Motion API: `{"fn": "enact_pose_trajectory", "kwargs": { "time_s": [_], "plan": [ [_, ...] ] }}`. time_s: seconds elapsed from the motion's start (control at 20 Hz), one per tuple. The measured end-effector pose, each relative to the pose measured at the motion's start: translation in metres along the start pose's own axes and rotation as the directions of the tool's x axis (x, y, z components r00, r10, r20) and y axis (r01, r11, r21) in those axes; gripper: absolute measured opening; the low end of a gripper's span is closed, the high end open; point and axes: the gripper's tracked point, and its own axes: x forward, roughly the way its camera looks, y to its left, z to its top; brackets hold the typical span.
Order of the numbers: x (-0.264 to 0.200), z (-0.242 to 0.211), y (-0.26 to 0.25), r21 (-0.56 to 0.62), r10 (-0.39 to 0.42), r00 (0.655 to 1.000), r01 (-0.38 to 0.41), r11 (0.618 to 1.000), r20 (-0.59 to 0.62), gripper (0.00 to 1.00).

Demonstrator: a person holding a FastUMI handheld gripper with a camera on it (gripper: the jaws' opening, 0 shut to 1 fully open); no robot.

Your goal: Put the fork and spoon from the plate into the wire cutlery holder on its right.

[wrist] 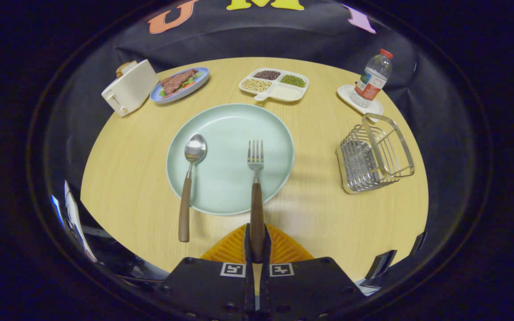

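Gripper (257,247) jaws nearly closed, pinching the end of the fork (255,187) handle from both sides. Fork lies w/ tines on the plate (225,129), handle running off the near rim toward the jaws. Spoon (188,185) to its left, bowl on plate, handle out over the worktop (123,178), untouched. Wire holder (375,154) well off to the right of plate, tipped a bit as seen here.

Handling, judged: fork stiff, light, metal head + wood-look handle; head end prob heavier, so held at the far end it'll want to droop or swivel. Handle smooth, could slip. A hold nearer mid-handle would be steadier, but the current one should do if kept firm and moved slow. Holder light, may shift if knocked.

Hard to see: handle tip is hidden between the jaws, so depth of bite unclear. Holder's inside partly masked by its own wires.
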Motion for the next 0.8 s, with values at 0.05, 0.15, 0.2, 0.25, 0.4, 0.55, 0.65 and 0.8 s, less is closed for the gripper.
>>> {"fn": "enact_pose_trajectory", "kwargs": {
  "time_s": [0.05,0.15,0.2,0.25,0.4,0.55,0.65,0.8],
  "plan": [
    [-0.006,0.002,-0.002,-0.001,0.007,1.0,-0.007,1.0,0.02,0.05],
    [-0.019,0.004,-0.006,-0.008,0.022,0.999,-0.021,1.0,0.048,0.05],
    [-0.026,0.005,-0.009,-0.004,0.025,0.998,-0.025,1.0,0.062,0.05],
    [-0.033,0.006,-0.014,0.003,0.028,0.997,-0.028,1.0,0.078,0.05],
    [-0.055,0.009,-0.027,0.021,0.041,0.991,-0.044,0.999,0.124,0.05],
    [-0.079,0.017,-0.05,0.028,0.039,0.983,-0.044,0.999,0.179,0.05],
    [-0.093,0.021,-0.066,0.041,0.033,0.976,-0.043,0.998,0.214,0.05],
    [-0.111,0.026,-0.094,0.058,0.01,0.967,-0.025,0.998,0.256,0.05]
  ]
}}
